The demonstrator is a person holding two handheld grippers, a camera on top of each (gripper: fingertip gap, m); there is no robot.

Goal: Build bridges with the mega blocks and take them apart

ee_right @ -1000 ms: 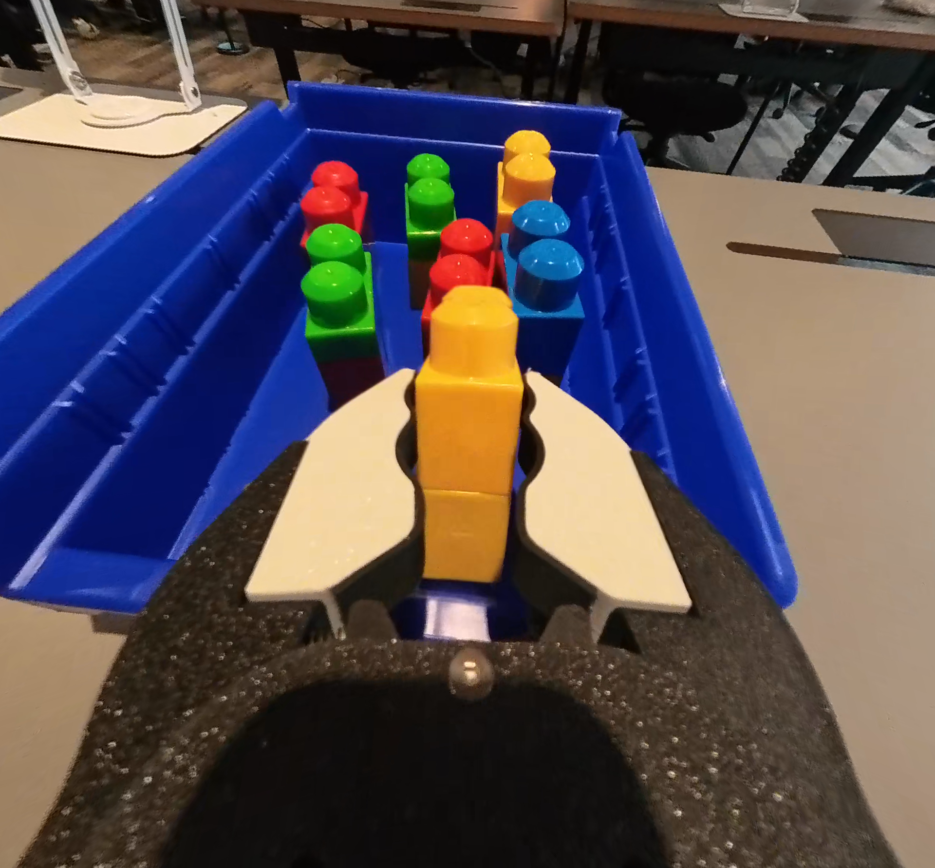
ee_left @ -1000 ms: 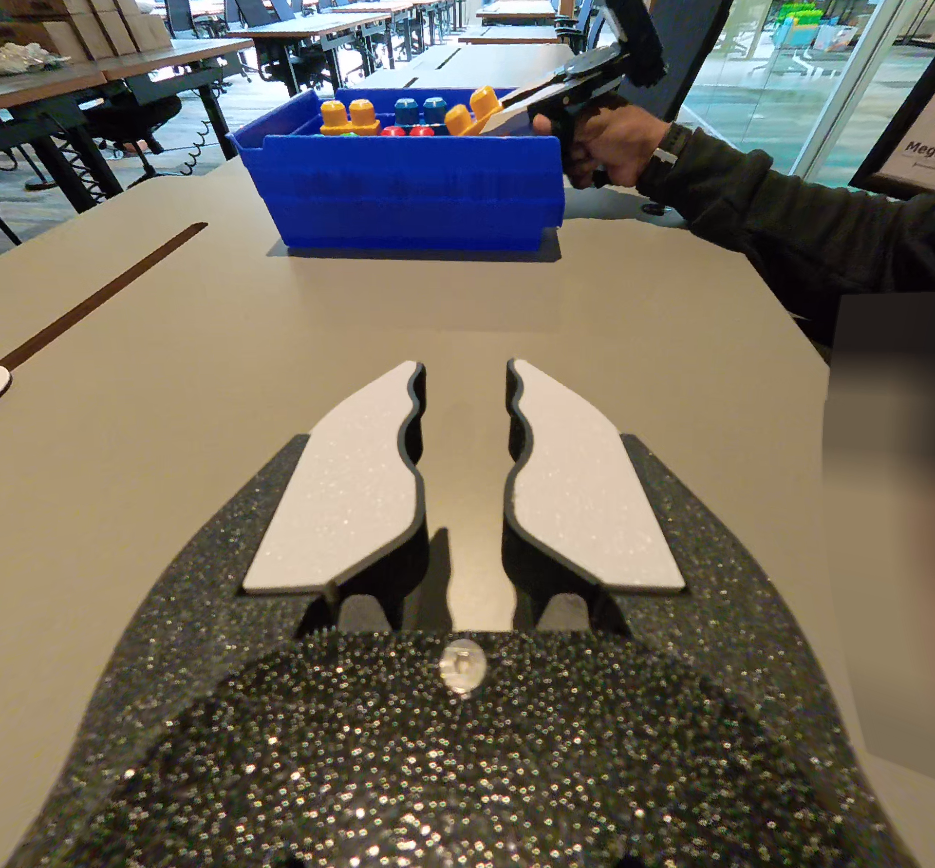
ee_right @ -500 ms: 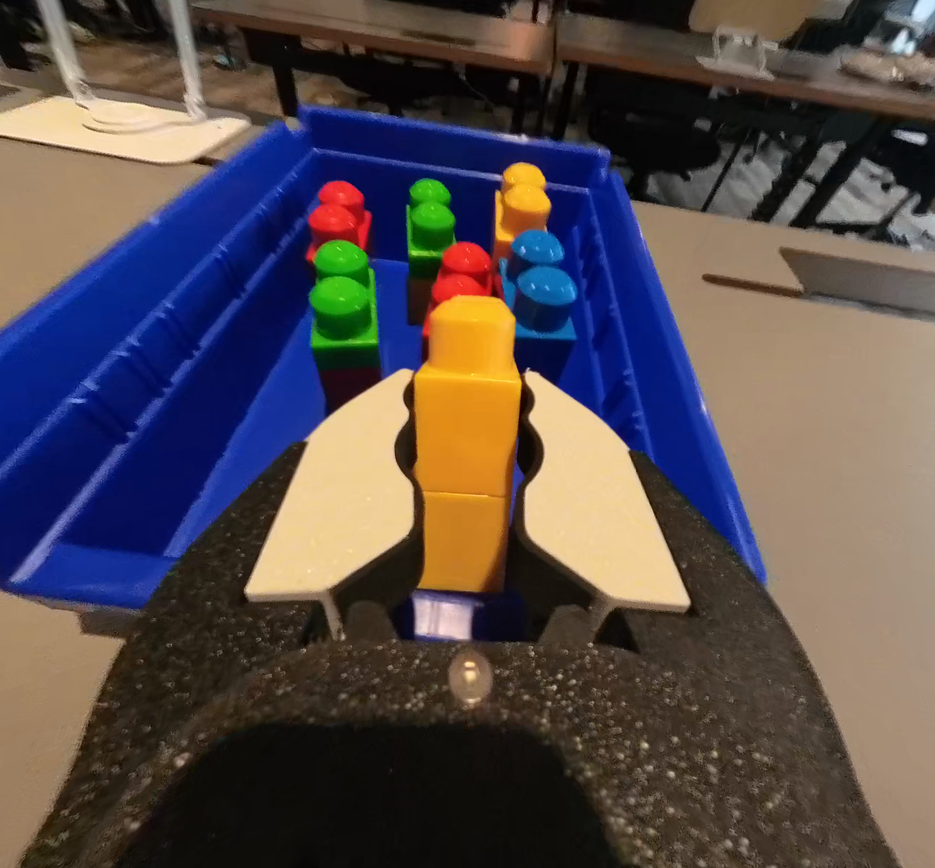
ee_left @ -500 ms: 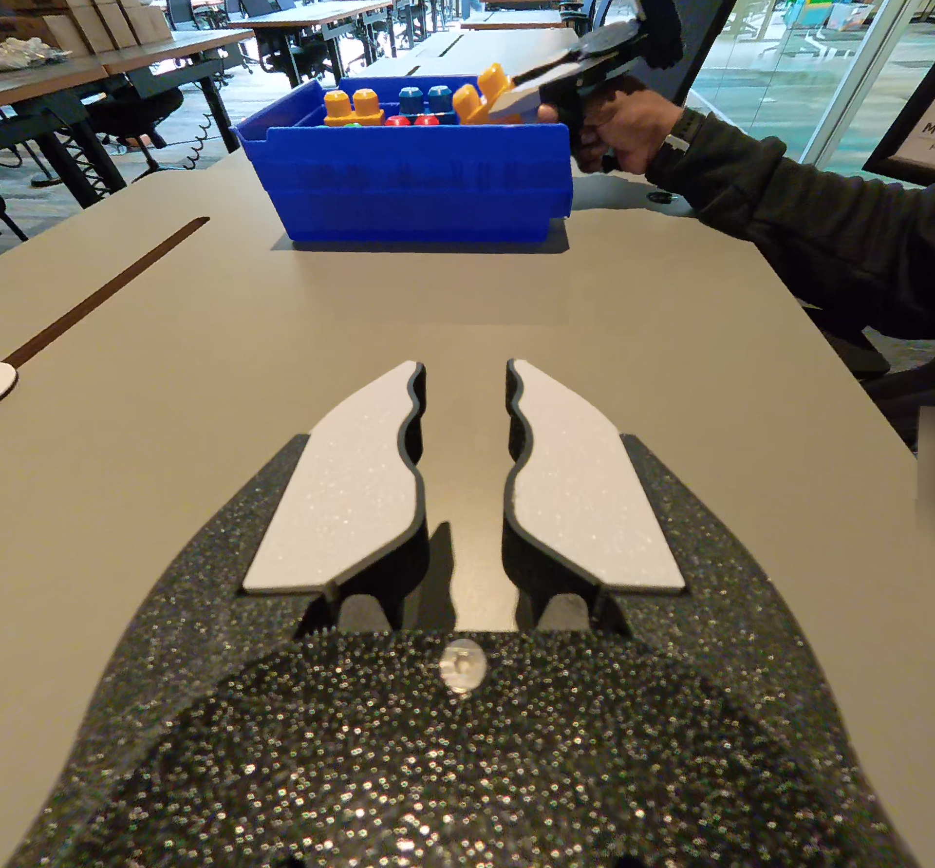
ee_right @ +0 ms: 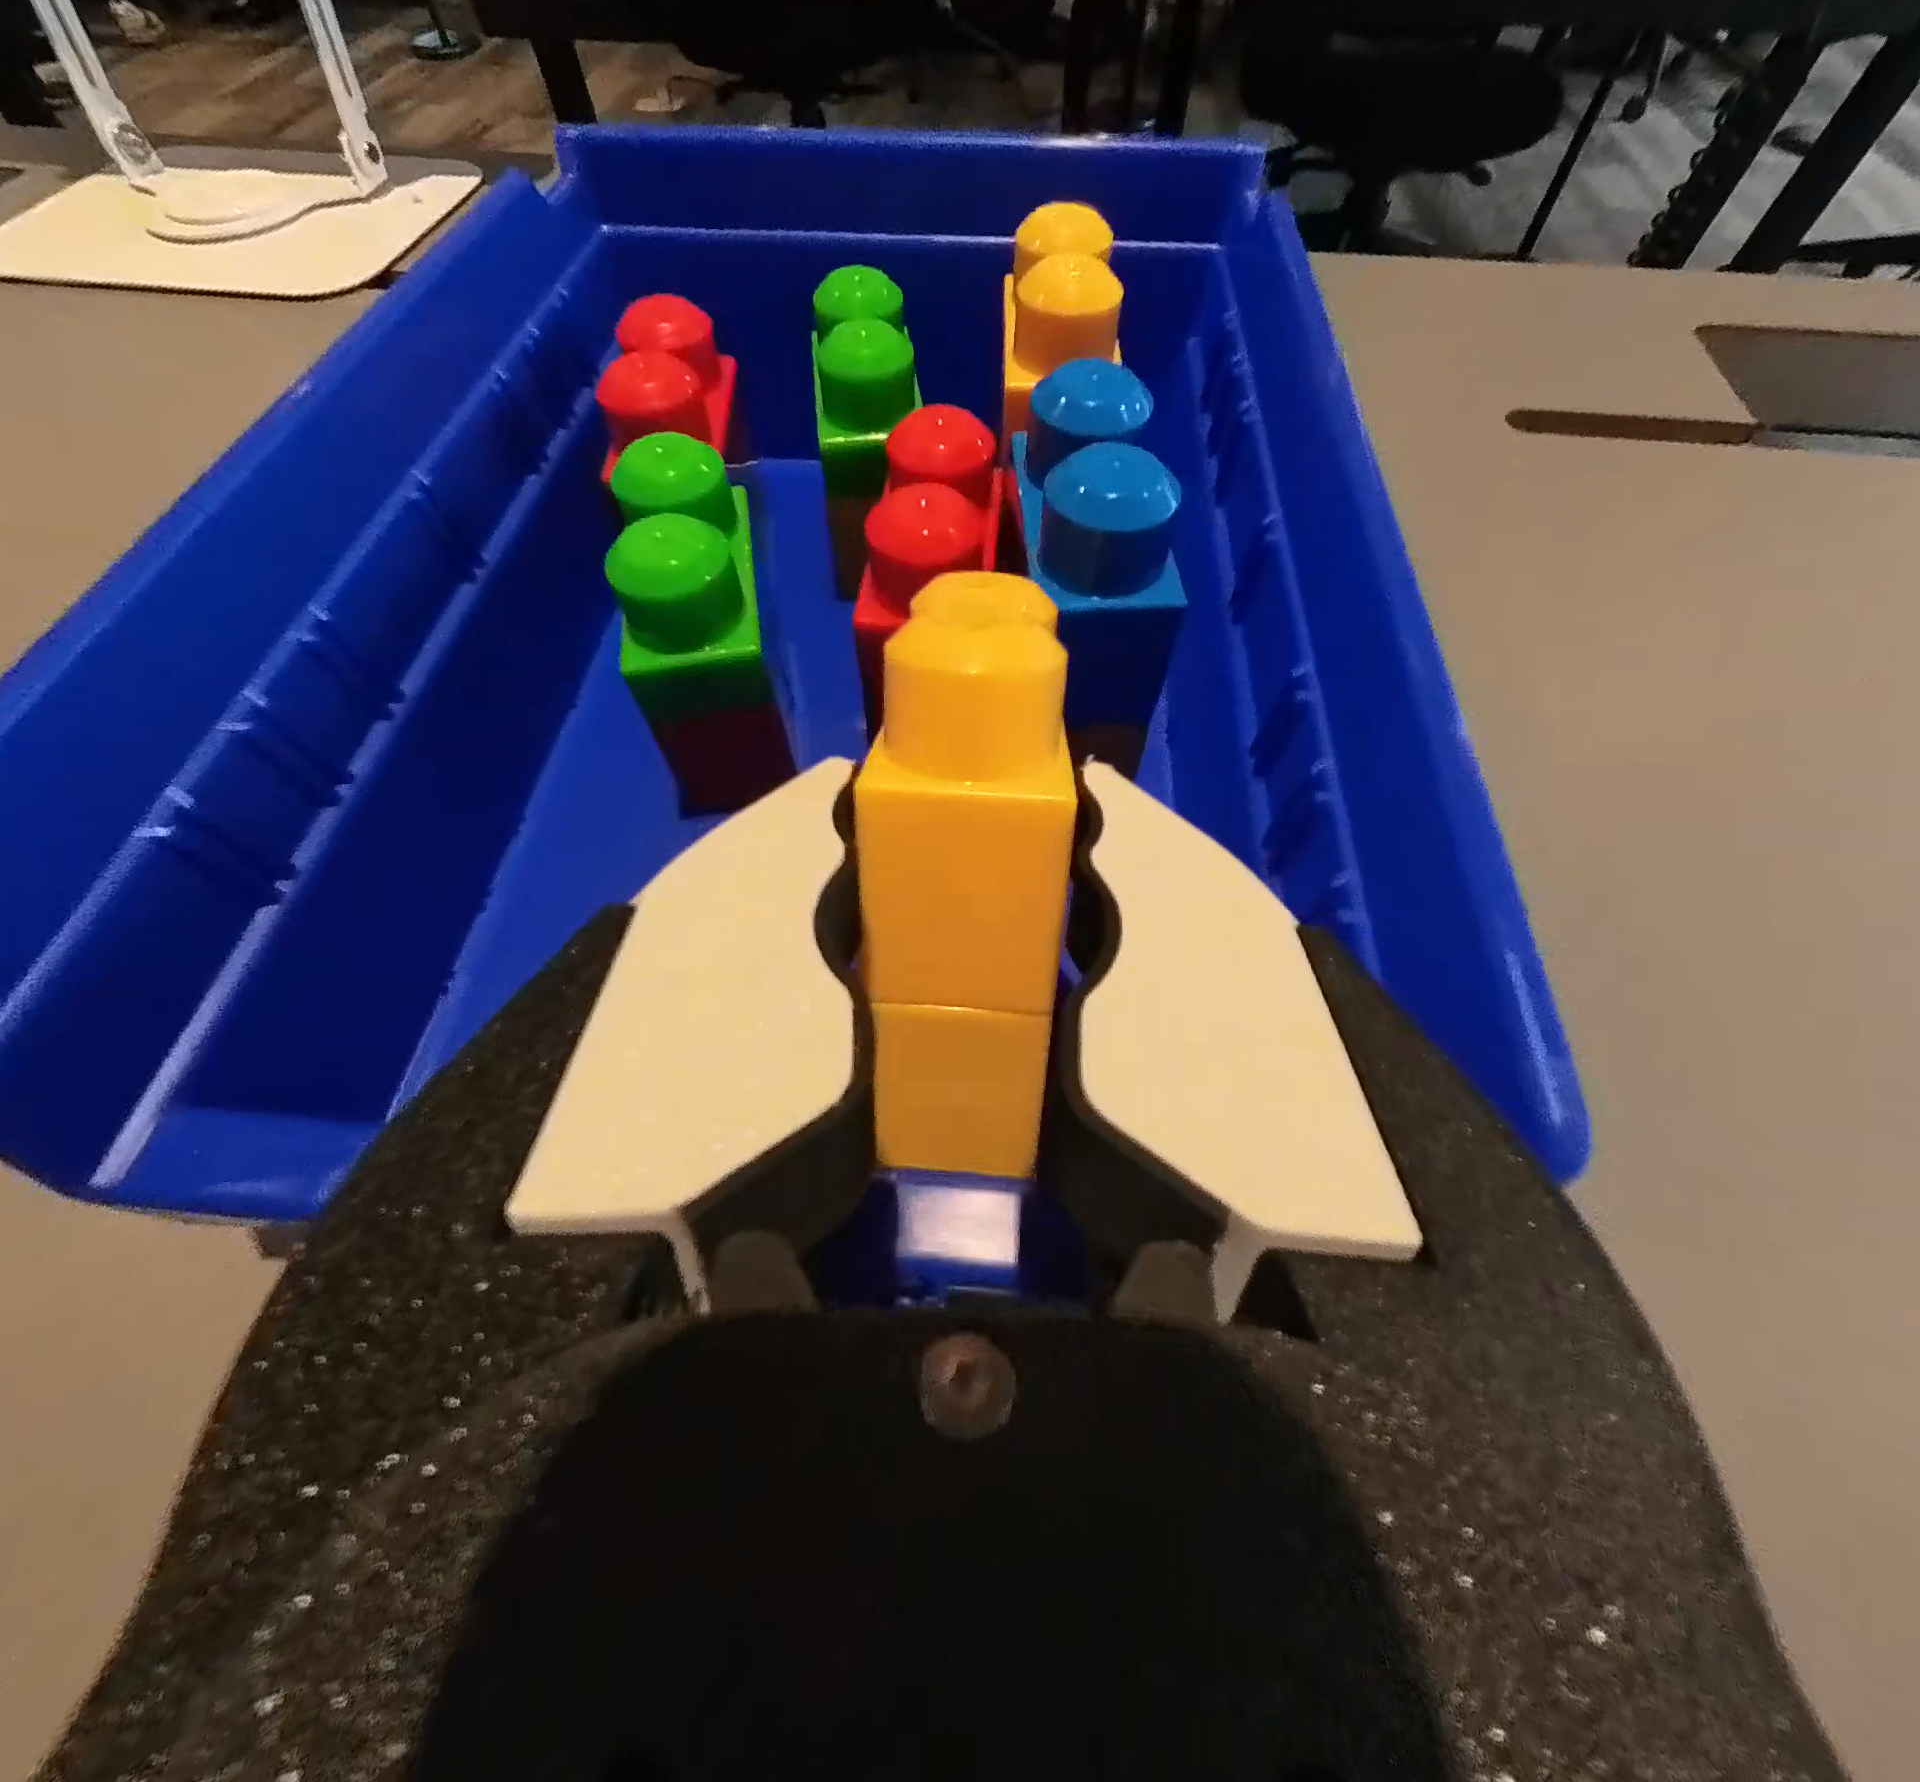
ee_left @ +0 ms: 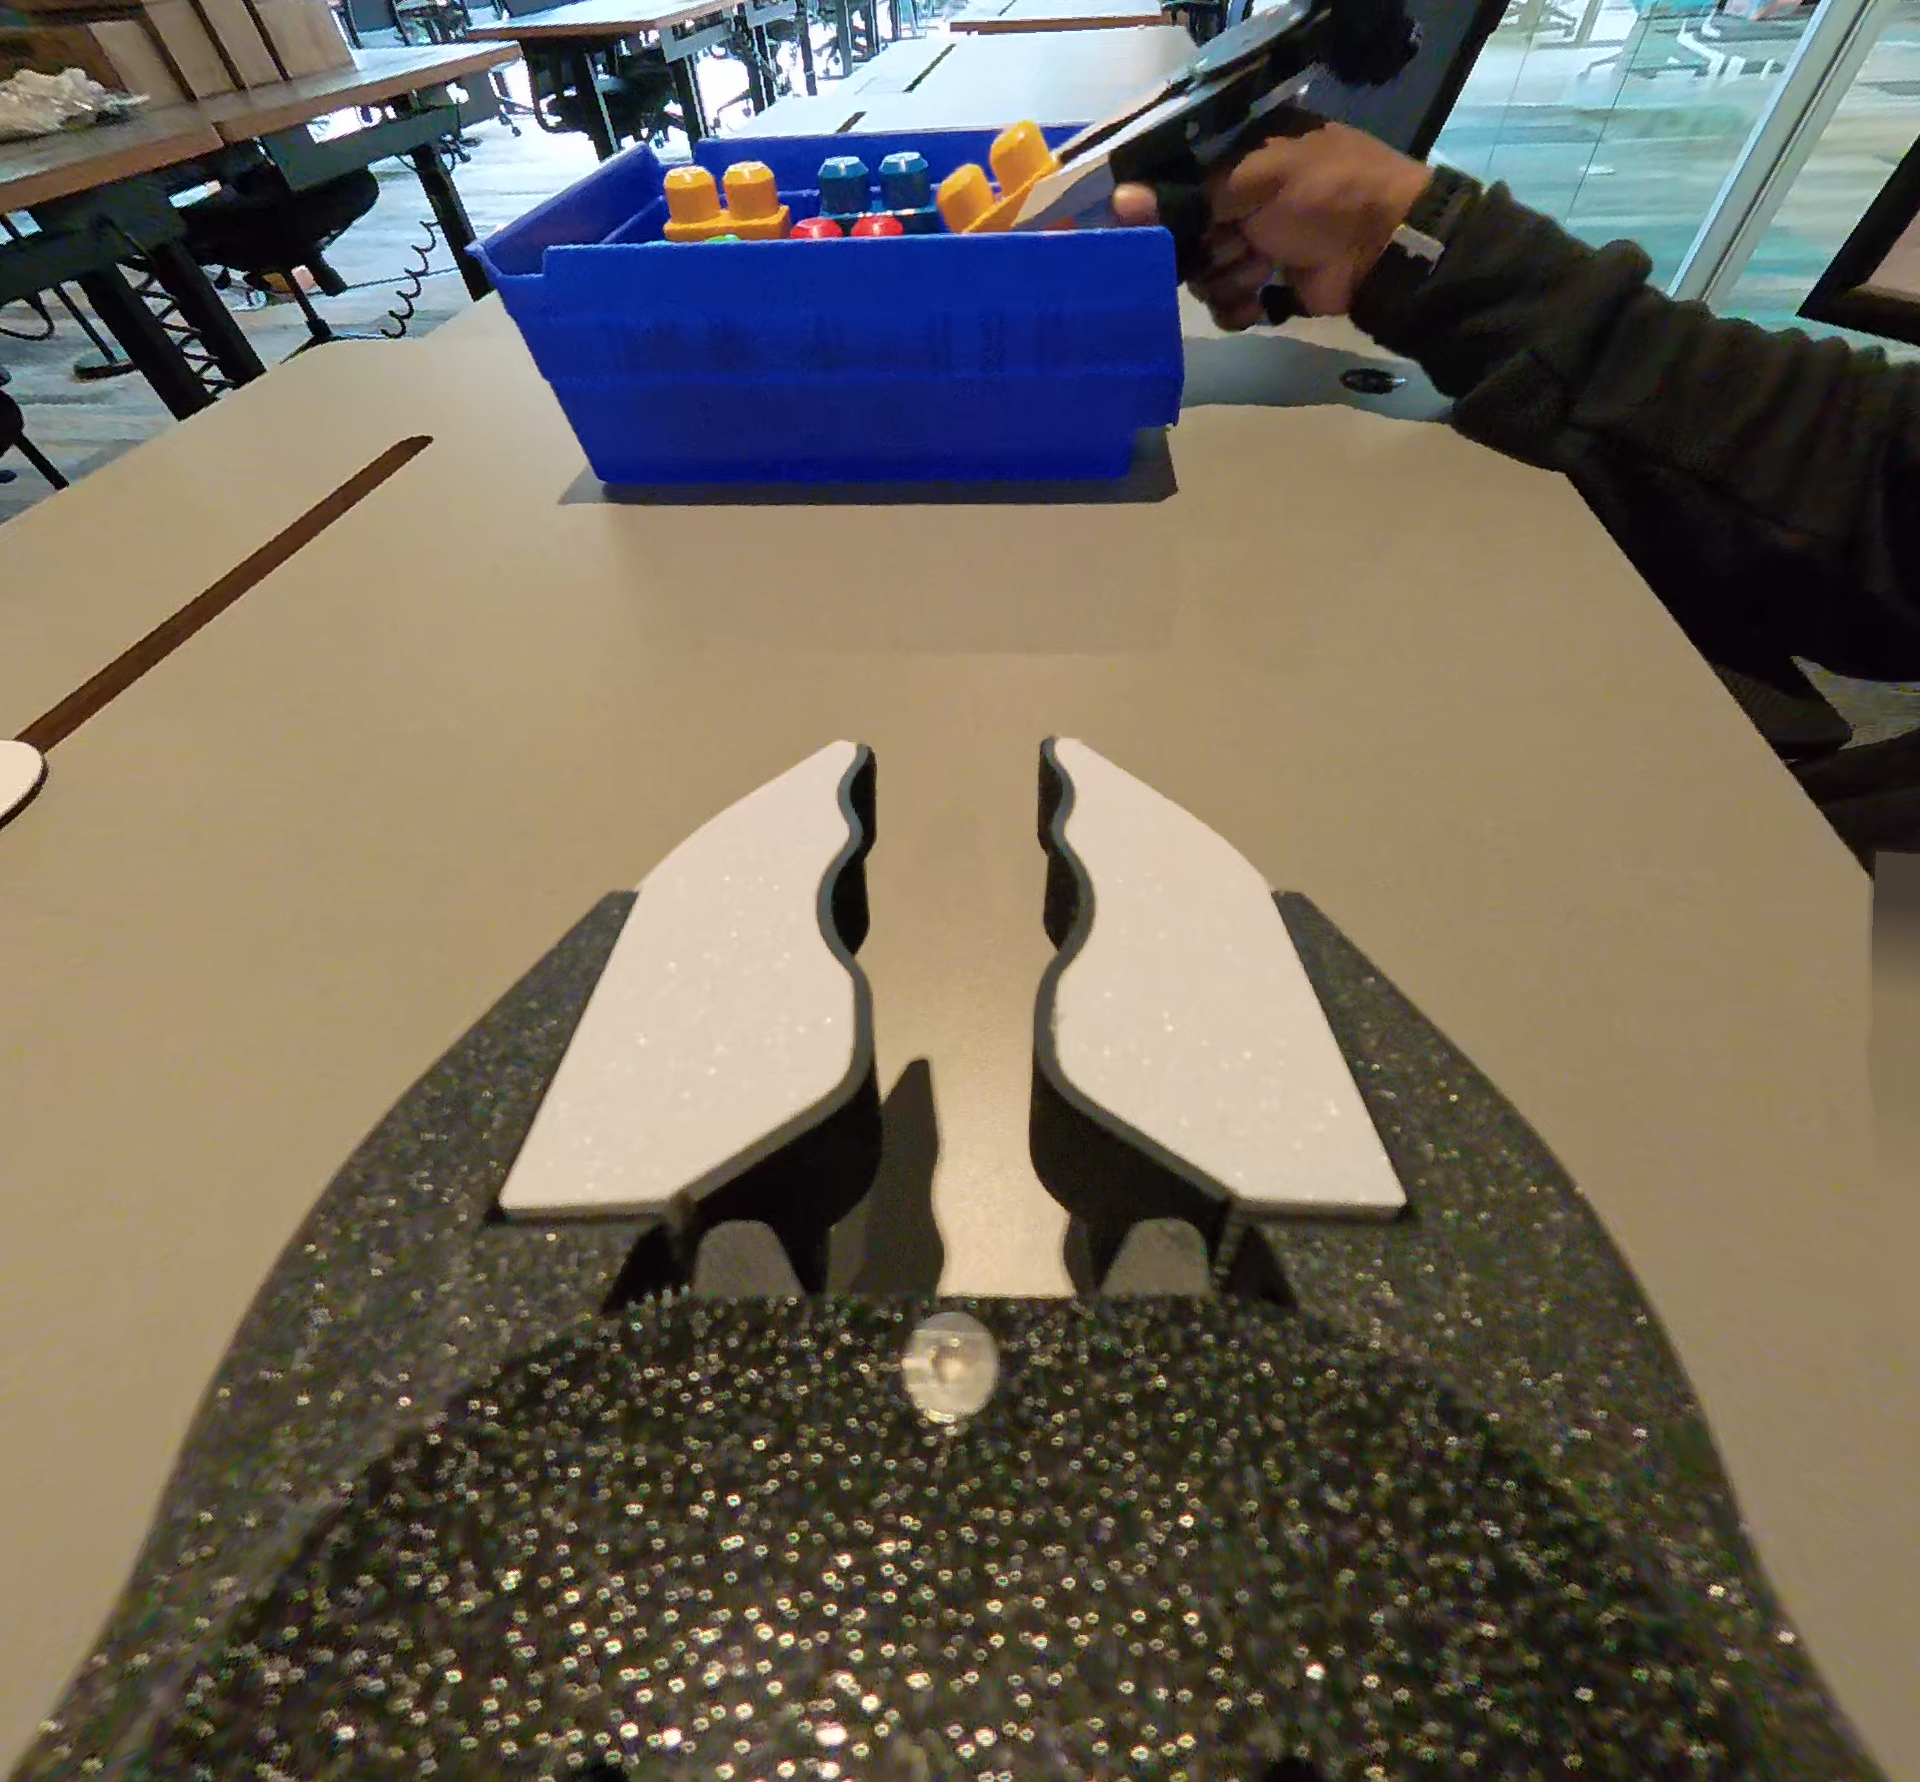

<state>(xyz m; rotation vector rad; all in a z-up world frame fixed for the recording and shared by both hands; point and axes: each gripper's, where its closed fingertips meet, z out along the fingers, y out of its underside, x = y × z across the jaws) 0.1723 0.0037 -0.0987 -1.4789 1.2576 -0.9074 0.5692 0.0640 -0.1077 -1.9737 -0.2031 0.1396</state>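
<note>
The right gripper (ee_right: pixel 964 885) pinches one yellow block (ee_right: pixel 961 859) at centre frame above the blue bin (ee_right: pixel 312 693); six stand inside; the left gripper (ee_left: pixel 956 776) is spread, empty

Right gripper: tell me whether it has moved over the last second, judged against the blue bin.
Yes. The right gripper, shut on the yellow block, has risen and drawn back from the blue bin.

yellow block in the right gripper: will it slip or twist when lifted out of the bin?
Probably stays put: the right gripper clamps the yellow block on its flat sides. Glossy plastic could slide a little. It looks rigid and likely light. A seam suggests two stacked pieces, which might separate.
</note>
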